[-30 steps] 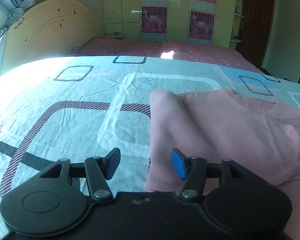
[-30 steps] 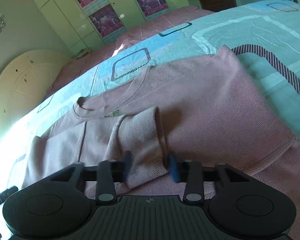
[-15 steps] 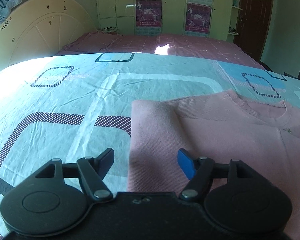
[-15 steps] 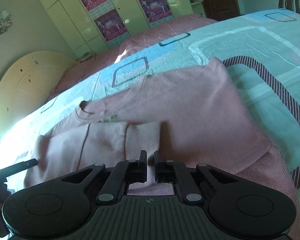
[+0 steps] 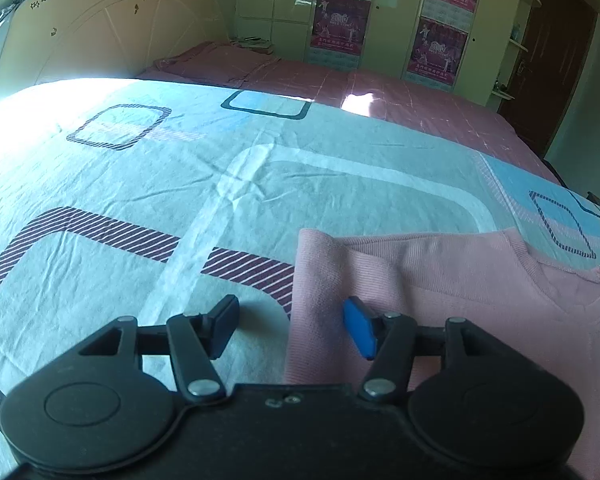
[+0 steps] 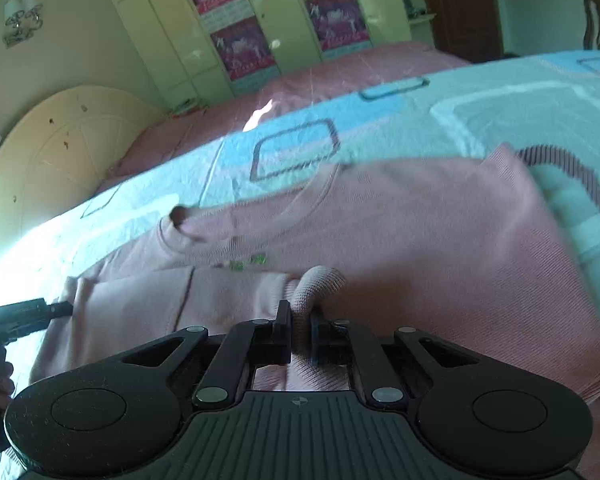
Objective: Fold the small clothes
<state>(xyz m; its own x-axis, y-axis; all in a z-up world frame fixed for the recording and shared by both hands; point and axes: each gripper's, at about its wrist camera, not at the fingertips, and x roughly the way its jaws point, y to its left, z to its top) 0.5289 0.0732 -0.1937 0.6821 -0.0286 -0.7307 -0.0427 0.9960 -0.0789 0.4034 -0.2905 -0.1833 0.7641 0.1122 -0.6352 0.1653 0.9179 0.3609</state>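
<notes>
Your right gripper (image 6: 300, 330) pinches the sleeve cuff (image 6: 318, 286) of the pink sweater (image 6: 420, 240) lying on the bed (image 5: 180, 184); your left gripper (image 5: 290, 326), closing, straddles its folded edge. Next, carry the sleeve inward.

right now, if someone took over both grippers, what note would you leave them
Right gripper: shut on the sleeve cuff of the pink sweater.
Left gripper: jaws closing astride the sweater's folded left edge, no grip yet.
Sweater lies on the patterned bedsheet.
Done: left sleeve folded in.
Left: lay the right sleeve across, then fold the body.
</notes>
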